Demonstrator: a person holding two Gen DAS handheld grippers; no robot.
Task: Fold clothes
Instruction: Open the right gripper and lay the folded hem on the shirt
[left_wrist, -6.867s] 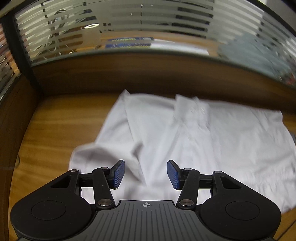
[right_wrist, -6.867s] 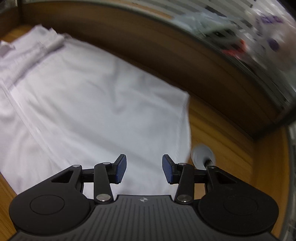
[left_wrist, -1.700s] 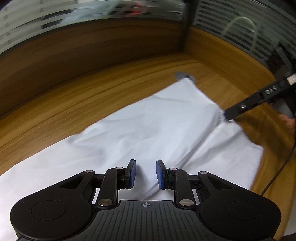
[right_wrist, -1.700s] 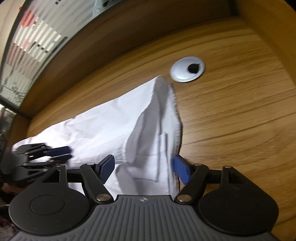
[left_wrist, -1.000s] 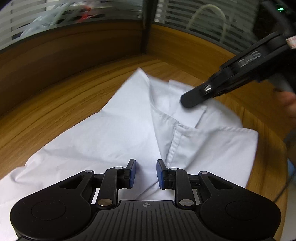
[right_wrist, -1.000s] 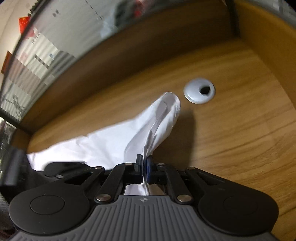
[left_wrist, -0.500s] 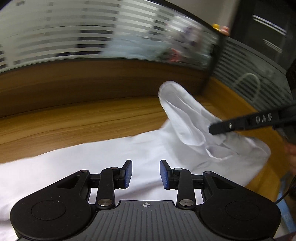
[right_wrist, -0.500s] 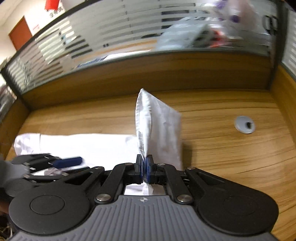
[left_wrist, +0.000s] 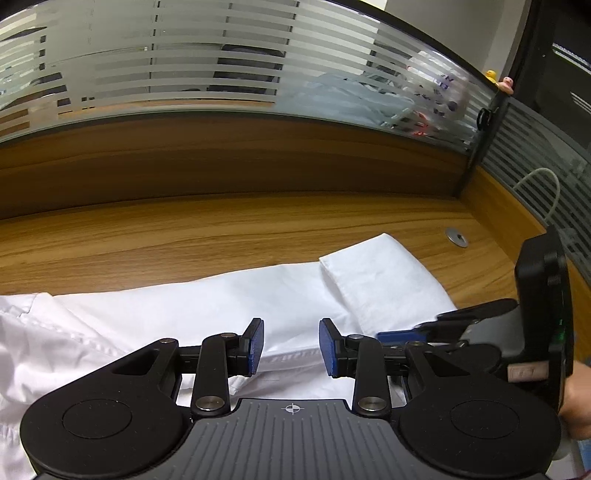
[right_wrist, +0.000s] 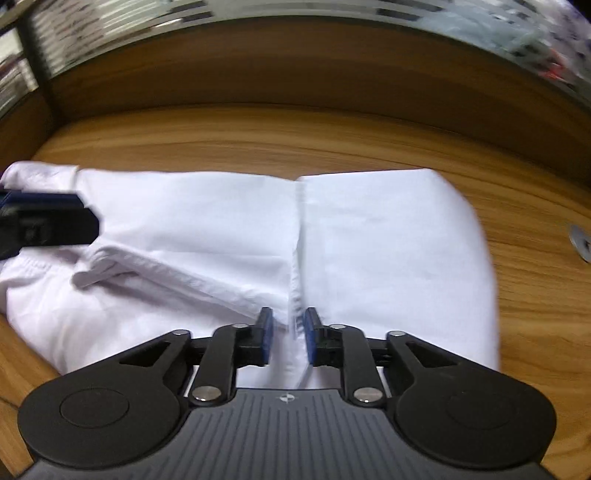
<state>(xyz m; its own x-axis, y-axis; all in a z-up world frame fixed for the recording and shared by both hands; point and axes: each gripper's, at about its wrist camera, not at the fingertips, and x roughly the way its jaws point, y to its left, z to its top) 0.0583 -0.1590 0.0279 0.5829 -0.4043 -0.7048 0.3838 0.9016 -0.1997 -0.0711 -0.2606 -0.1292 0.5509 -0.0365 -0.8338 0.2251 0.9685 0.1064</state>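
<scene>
The desk (left_wrist: 229, 236) bears the white shirt (right_wrist: 192, 229) along its near side, its right end now lying doubled over the body — half a second ago that flap hung lifted. The fold looks landed; smoothing or the next fold seems due. The right gripper (right_wrist: 287, 338), pinched shut before, is opening, the hem loose between its pads. The left gripper (left_wrist: 291, 347) hovers half open — empty.
</scene>
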